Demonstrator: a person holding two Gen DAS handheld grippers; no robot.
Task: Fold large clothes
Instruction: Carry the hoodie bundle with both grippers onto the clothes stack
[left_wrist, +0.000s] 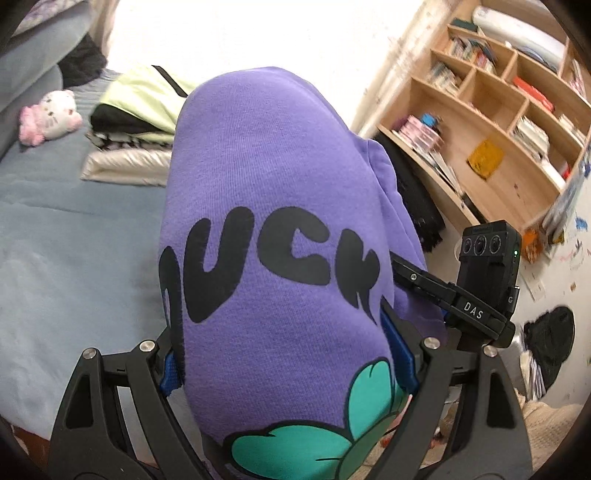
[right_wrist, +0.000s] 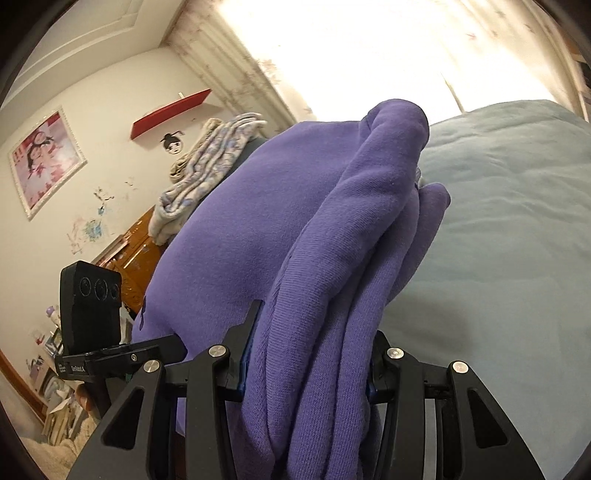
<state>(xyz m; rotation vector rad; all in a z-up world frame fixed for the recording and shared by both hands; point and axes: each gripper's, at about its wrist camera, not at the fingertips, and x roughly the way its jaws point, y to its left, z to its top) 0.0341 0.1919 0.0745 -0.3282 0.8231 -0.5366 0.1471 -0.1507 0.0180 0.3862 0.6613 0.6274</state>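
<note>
purple sweatshirt (left_wrist: 266, 184) bunched — pinched in left claw (left_wrist: 284, 354), right claw (right_wrist: 306, 373)

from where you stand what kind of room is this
Most likely a child's bedroom: a bed with a grey-blue cover, a pink and white plush toy lying on it, and a wooden bookshelf against the wall. Both grippers hold a purple sweatshirt.

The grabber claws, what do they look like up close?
Both are matte black metal. The left gripper and right gripper have angled link arms with cut-out slots, round silver pivot bolts and bright blue finger pads. Each view shows the other's boxy black three-lens camera on a bracket lettered DAS.
</note>
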